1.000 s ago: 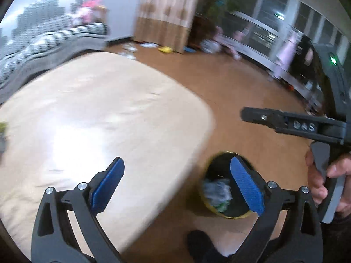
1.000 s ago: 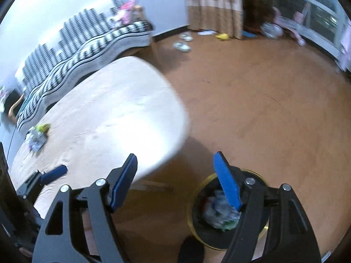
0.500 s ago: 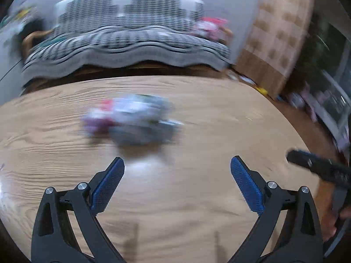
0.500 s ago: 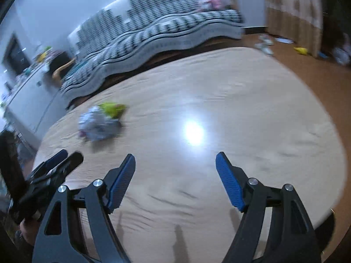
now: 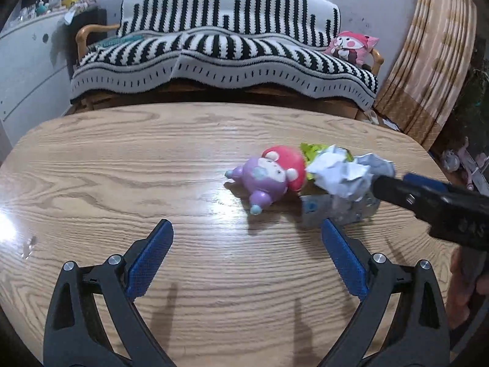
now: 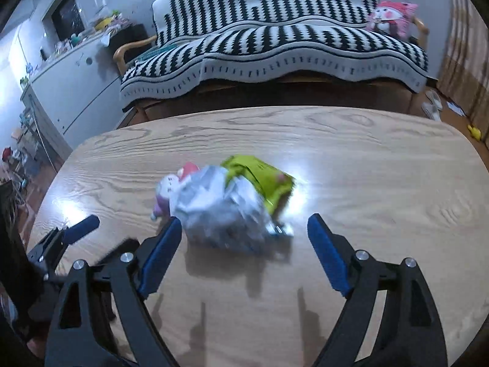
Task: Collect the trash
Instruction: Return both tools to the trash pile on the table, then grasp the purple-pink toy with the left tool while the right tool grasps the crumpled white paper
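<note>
On the wooden table (image 5: 122,159) lies a small heap: a crumpled white paper ball (image 5: 342,174), a green wrapper (image 5: 311,153) behind it and a silvery wrapper (image 5: 330,211) in front. A purple and pink toy figure (image 5: 269,177) lies against its left side. My left gripper (image 5: 244,241) hangs open over bare table, short of the toy. My right gripper (image 6: 244,226) is over the paper ball (image 6: 220,208); its jaws are opening, the ball's near part sits between the tips, and the pads do not press it. The green wrapper (image 6: 259,180) lies beyond.
A black and white striped sofa (image 5: 220,49) with a pink plush (image 5: 351,46) stands behind the table. A white cabinet (image 6: 70,82) is at the left, a curtain (image 5: 428,70) at the right. The table's rounded edge (image 6: 458,140) drops to the wood floor.
Both views swung from the bin on the floor across the table to the trash heap. The heap is now close in front, and the right jaws stand wider.
</note>
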A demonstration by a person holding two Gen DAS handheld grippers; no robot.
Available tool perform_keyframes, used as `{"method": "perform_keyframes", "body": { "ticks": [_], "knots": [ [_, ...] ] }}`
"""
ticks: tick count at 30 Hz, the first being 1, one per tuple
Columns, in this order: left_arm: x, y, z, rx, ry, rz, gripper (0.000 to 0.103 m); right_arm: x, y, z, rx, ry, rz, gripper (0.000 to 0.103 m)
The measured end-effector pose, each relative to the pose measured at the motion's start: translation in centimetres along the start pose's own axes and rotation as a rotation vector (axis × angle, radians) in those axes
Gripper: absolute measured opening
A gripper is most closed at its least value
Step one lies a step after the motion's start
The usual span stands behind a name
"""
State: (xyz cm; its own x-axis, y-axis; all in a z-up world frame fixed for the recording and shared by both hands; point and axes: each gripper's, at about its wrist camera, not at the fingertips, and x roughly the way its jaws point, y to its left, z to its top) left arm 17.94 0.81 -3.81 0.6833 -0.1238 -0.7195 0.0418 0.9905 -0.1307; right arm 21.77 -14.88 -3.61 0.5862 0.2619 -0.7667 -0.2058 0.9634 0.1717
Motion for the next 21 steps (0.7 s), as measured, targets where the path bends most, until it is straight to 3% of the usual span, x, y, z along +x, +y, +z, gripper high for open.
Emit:
{"method": "perform_keyframes", "body": {
  "ticks": [2, 3, 4, 5, 6, 12, 17, 21],
  "knots": [
    [0.8, 0.3, 0.2, -0.009, 0.006, 0.007, 0.095, 1.5, 0.6, 0.8, -0.023, 0.012, -0.018, 0.077],
    [1.2, 0.4, 0.4, -0.018, 0.017, -0.006, 0.095, 2.3, 1.0, 1.1, -0.046, 0.025, -0.019, 0.069],
    [1.6, 0.4, 0.6, -0.020, 0.020, -0.015, 0.095, 2.5, 1.1, 1.3, -0.057, 0.023, -0.012, 0.045],
    [1.7, 0.3, 0.6, -0.015, 0.018, -0.018, 0.095, 2.4, 1.0, 1.4, -0.053, 0.018, -0.013, 0.036],
    [1.8, 0.0, 0.8, -0.004, 0.012, -0.013, 0.095, 2.2, 0.9, 1.4, -0.047, 0.016, -0.012, 0.007],
    [2.6, -1.1, 2.3, 0.021, -0.015, 0.005, 0.095, -3.4, -1.9, -0.4, -0.020, -0.064, 0.004, 0.004],
    [3.4, -1.6, 3.9, 0.034, -0.051, 0.002, 0.095, -7.7, -5.4, -3.9, 0.034, -0.059, 0.009, 0.004],
    [5.3, -3.5, 4.5, 0.130, -0.028, -0.015, 0.095, -9.3, -8.0, -7.5, 0.087, -0.009, 0.002, 0.004]
  ]
}}
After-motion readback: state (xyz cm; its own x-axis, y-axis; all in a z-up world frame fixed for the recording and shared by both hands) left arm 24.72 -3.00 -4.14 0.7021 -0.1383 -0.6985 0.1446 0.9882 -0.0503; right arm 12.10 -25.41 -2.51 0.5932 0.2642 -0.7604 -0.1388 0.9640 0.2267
